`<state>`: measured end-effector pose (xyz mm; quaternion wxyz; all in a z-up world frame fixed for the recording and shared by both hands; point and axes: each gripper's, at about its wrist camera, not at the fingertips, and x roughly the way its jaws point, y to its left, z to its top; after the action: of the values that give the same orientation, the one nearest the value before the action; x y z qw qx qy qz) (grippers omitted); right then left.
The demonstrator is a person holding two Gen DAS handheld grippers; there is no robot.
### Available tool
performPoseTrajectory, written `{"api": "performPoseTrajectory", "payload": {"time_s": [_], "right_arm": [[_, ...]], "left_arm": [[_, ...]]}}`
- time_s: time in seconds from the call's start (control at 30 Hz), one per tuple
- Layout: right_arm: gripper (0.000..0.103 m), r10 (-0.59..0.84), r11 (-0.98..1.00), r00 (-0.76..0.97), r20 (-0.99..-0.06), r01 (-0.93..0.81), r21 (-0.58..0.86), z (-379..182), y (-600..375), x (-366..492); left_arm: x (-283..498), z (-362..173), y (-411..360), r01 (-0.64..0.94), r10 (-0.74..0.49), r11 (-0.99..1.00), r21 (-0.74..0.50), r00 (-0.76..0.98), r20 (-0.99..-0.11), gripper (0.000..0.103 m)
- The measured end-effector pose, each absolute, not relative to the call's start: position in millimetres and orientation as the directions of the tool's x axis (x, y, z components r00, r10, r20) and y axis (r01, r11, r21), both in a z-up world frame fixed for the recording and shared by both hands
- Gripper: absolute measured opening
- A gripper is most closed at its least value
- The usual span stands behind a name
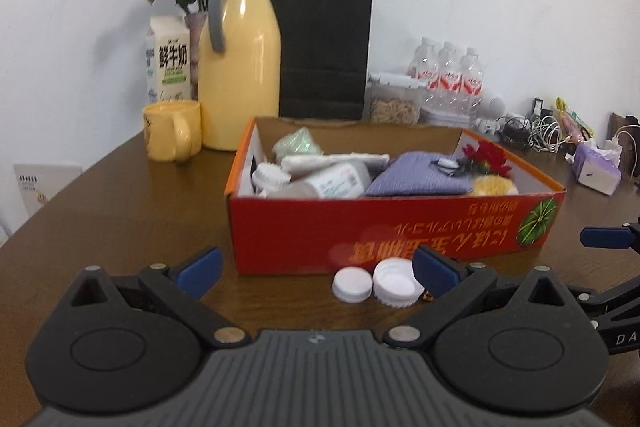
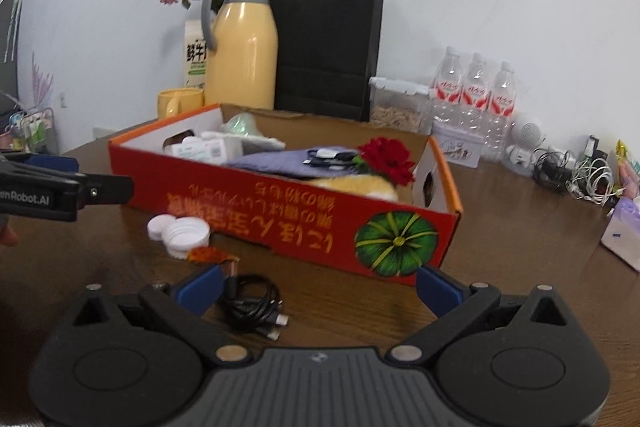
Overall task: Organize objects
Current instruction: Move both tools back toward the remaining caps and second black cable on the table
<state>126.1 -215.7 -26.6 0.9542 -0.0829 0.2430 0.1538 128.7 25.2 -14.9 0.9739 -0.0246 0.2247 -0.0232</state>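
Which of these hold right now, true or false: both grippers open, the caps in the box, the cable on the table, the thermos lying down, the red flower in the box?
1. Both the left gripper and the right gripper are open and empty. True.
2. The two white caps are inside the red box. False: they lie on the table in front of the box.
3. The black cable lies on the table. True.
4. The yellow thermos lies on its side. False: it stands upright behind the box.
5. The red flower is in the box. True.
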Motion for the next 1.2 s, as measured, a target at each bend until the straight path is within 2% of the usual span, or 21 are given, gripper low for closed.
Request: {"api": "performPoseTrajectory", "payload": {"time_s": [0.5,0.67,0.7,0.77,0.8,0.87,0.93,1.2], "right_arm": [[0.101,0.259,0.929,0.752,-0.607,-0.365,-0.055,-43,-190,145],[0.093,0.265,0.93,0.737,-0.622,-0.365,-0.036,-45,-186,150],[0.092,0.266,0.931,0.737,-0.621,-0.364,-0.033,-45,-186,150],[0.076,0.281,0.93,0.737,-0.615,-0.367,-0.015,-45,-187,150],[0.072,0.292,0.929,0.734,-0.613,-0.371,-0.001,-44,-188,150],[0.053,0.309,0.926,0.732,-0.608,-0.378,0.017,-44,-189,150],[0.043,0.314,0.923,0.735,-0.601,-0.383,0.014,-43,-189,149],[0.043,0.311,0.927,0.755,-0.577,-0.375,0.009,-40,-191,144]], "left_arm": [[138,-28,20,0.033,-0.043,0.999,-0.028,0.856,-0.515,0.103],[139,-31,19,0.034,-0.041,0.999,-0.022,0.848,-0.528,0.103],[139,-31,19,0.033,-0.039,0.999,-0.021,0.847,-0.531,0.103],[140,-31,19,0.031,-0.037,0.999,-0.02,0.845,-0.534,0.103],[140,-32,18,0.03,-0.036,0.999,-0.02,0.843,-0.536,0.103],[141,-32,18,0.027,-0.032,0.999,-0.017,0.841,-0.54,0.103],[142,-33,18,0.025,-0.029,1.0,-0.015,0.84,-0.542,0.103],[144,-35,18,-0.002,-0.003,1.0,-0.007,0.831,-0.556,0.103]]}}
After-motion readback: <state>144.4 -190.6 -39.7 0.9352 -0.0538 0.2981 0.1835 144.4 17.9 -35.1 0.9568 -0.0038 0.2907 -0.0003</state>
